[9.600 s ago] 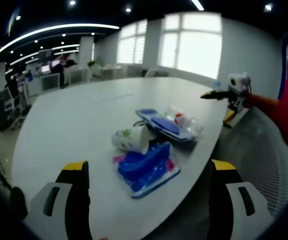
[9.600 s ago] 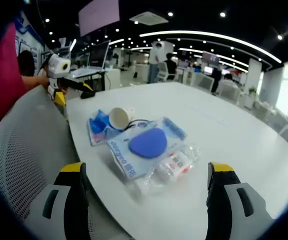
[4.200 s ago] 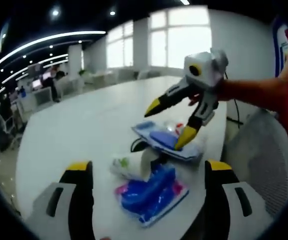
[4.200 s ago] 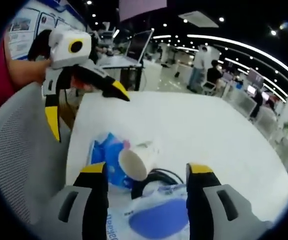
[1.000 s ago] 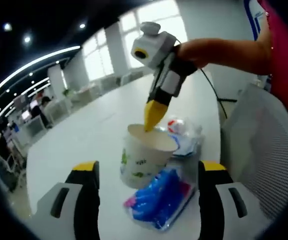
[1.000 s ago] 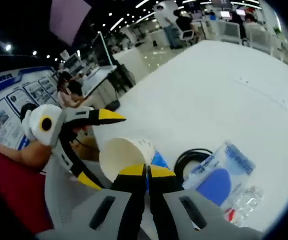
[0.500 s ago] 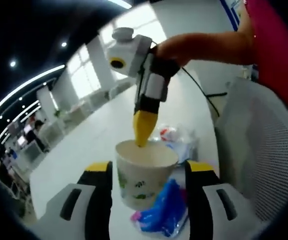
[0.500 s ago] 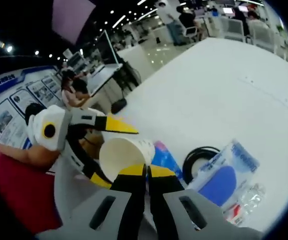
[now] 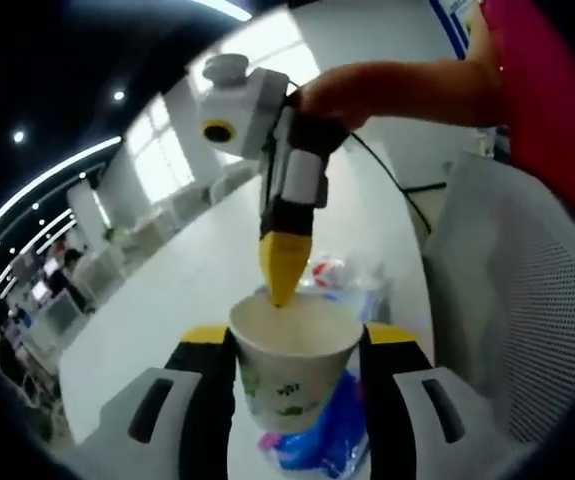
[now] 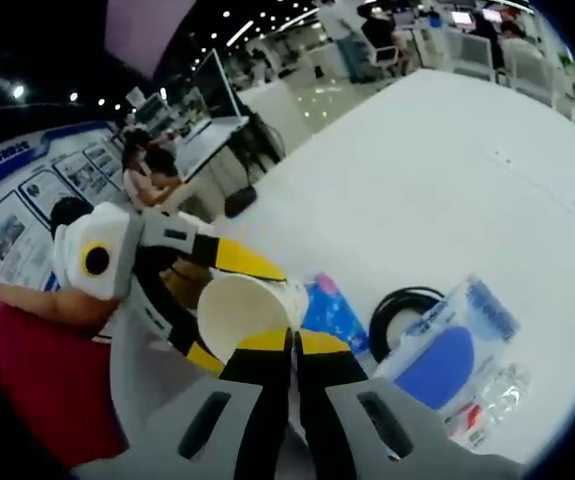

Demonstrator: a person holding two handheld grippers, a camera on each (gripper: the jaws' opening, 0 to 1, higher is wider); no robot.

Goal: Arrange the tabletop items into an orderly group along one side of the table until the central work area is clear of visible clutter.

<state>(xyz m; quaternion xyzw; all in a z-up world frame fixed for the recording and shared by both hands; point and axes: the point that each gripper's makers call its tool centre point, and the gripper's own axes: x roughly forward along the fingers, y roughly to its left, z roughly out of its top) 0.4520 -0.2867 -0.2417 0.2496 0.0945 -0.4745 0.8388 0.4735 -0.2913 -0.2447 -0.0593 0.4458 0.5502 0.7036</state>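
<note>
Paper cup [image 9: 294, 370] sits upright between the left gripper [image 9: 294, 345] fingers, one yellow-tipped finger on each side of its wall; the fingers look just about touching the cup, but real contact is hard to tell through the fisheye. The right gripper [image 9: 283, 270] comes down from above in the left gripper view, fingers pressed together on the cup's far rim, pinching it.

In the right gripper view the right gripper [image 10: 291, 345] fingers are closed on the near rim of the cup [image 10: 242, 312], cup mouth facing the camera. The left gripper [image 10: 222, 305] reaches in from the left of those fingers, one yellow finger over the cup's top edge and one under it, so its fingers are spread around the cup.

Blue packet with a pink edge [image 9: 317, 430] lies on the tabletop [image 9: 182, 300] right under and beside the cup, just right of the left fingers. Same packet [image 10: 332, 312] shows right of the right fingers. Black cable coil [image 10: 407, 310] lies further right, touching a clear bag with a blue pad [image 10: 445, 355]. A clear wrapper with red print [image 10: 482, 405] lies just beyond that bag; the same wrapper [image 9: 342, 275] sits behind the cup in the left gripper view. Mesh chair back [image 9: 522, 310] stands right of the left fingers, off the tabletop edge.
</note>
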